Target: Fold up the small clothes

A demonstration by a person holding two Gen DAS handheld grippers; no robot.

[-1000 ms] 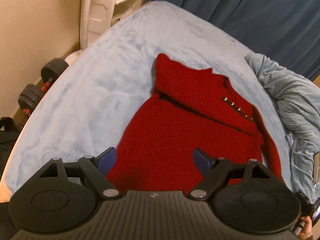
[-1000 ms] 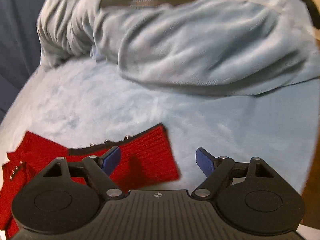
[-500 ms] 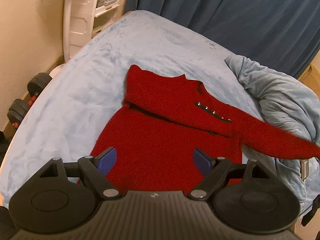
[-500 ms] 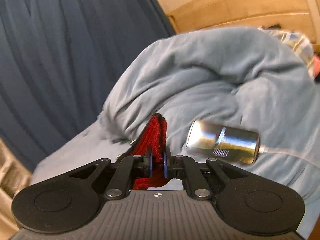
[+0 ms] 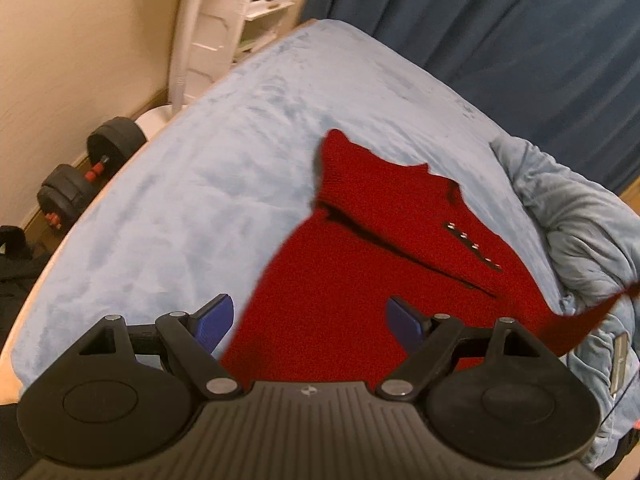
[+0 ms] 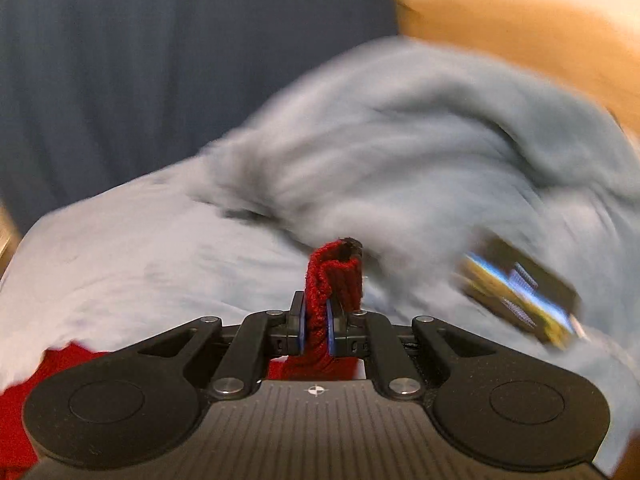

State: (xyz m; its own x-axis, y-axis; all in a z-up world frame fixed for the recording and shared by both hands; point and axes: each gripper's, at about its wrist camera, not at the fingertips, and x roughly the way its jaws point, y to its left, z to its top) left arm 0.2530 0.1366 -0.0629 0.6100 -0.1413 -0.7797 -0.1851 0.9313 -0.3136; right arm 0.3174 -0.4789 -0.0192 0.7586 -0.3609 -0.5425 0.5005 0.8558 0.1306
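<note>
Red knitted sweater (image 5: 360, 280): spread flat on the pale blue plush bed cover (image 5: 200, 208), body toward the camera, one sleeve folded across the chest, row of small metal snaps (image 5: 474, 246) along the shoulder opening.
Right sleeve of the sweater (image 5: 576, 324): lifted off the bed, stretched out toward the right edge of the left wrist view, over the bunched blanket.
Sleeve cuff (image 6: 338, 276): ribbed red end standing up between the blue pads (image 6: 303, 322), clamped there.
Right gripper (image 6: 316, 322): pressed together on the cuff, pads squeezing the knit from both sides.
Left gripper (image 5: 308, 318): spread wide, nothing between the blue fingertips (image 5: 212, 320), poised above the sweater's lower hem.
Crumpled grey-blue blanket (image 6: 420, 152): heaped at the right side of the bed, just behind the pinched cuff, blurred in the right wrist view.
Dark rectangular phone-like object (image 6: 520, 296): lying on the blanket, right of the cuff, too blurred to identify.
Black dumbbells with red collars (image 5: 80, 184): on the floor by the beige wall.
White plastic drawer unit (image 5: 240, 20): beyond the bed's far left corner.
Dark blue curtain (image 5: 500, 32): behind the bed.
</note>
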